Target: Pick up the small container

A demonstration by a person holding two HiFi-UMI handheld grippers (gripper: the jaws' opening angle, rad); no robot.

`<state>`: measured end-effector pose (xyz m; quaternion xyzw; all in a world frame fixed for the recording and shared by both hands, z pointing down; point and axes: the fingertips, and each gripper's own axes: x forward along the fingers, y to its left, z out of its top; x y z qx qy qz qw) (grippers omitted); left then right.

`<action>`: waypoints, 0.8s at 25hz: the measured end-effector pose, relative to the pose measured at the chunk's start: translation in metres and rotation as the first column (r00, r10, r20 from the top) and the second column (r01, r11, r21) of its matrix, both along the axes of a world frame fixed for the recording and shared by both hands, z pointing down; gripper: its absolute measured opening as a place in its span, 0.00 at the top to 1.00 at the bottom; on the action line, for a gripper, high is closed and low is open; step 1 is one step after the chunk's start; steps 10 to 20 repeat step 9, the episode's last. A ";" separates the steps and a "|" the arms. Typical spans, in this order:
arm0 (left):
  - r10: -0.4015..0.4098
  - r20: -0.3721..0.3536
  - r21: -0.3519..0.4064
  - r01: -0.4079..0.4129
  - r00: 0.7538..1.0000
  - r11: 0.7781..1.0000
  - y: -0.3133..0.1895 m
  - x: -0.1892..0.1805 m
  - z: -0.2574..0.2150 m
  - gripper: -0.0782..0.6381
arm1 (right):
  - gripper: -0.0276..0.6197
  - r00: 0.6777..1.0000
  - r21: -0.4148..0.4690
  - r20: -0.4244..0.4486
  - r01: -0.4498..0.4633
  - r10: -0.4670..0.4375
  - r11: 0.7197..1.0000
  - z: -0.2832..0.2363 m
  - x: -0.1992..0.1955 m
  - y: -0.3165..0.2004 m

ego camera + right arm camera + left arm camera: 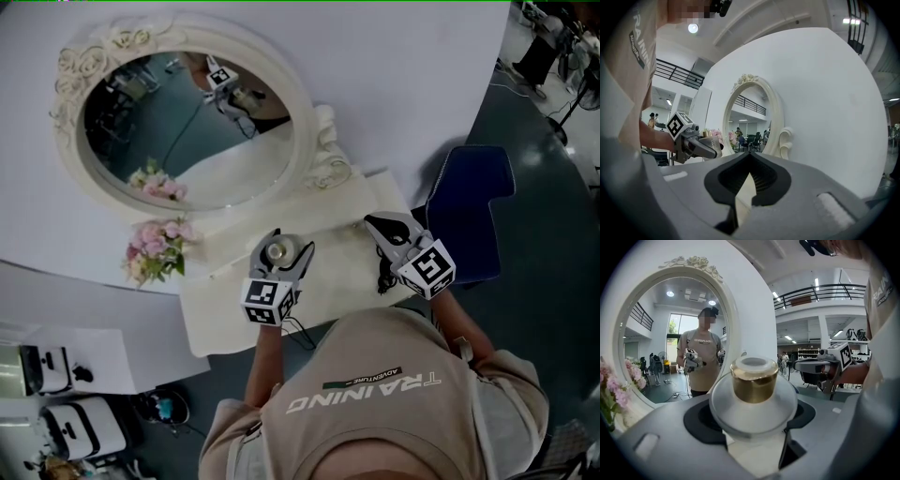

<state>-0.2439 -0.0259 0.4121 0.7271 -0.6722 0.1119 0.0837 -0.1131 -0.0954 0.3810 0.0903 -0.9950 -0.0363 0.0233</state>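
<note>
My left gripper point(286, 246) is clamped on the upright small container point(753, 380) dead between its jaws, while my right gripper point(380, 225) sits closed, empty, off to the side.

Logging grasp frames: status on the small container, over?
Left gripper shut on small container, gold cap up. Right gripper shut, empty. Mirror behind, flowers to its left; neither touching.

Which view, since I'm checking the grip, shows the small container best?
The left gripper view: the small container, gold collar over frosted body, sits large between the left tongs. The head view shows it tiny from above; the right gripper view catches only its gold top.
</note>
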 end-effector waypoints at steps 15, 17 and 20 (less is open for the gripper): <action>-0.002 -0.002 -0.007 0.002 1.000 1.000 -0.001 0.002 0.004 0.40 | 0.95 1.000 -0.005 -0.008 0.002 -0.002 1.000 0.003 -0.006 -0.009; -0.002 -0.002 -0.007 0.002 1.000 1.000 -0.001 0.002 0.004 0.40 | 0.95 1.000 -0.005 -0.008 0.002 -0.002 1.000 0.003 -0.006 -0.009; -0.002 -0.002 -0.007 0.002 1.000 1.000 -0.001 0.002 0.004 0.40 | 0.95 1.000 -0.005 -0.008 0.002 -0.002 1.000 0.003 -0.006 -0.009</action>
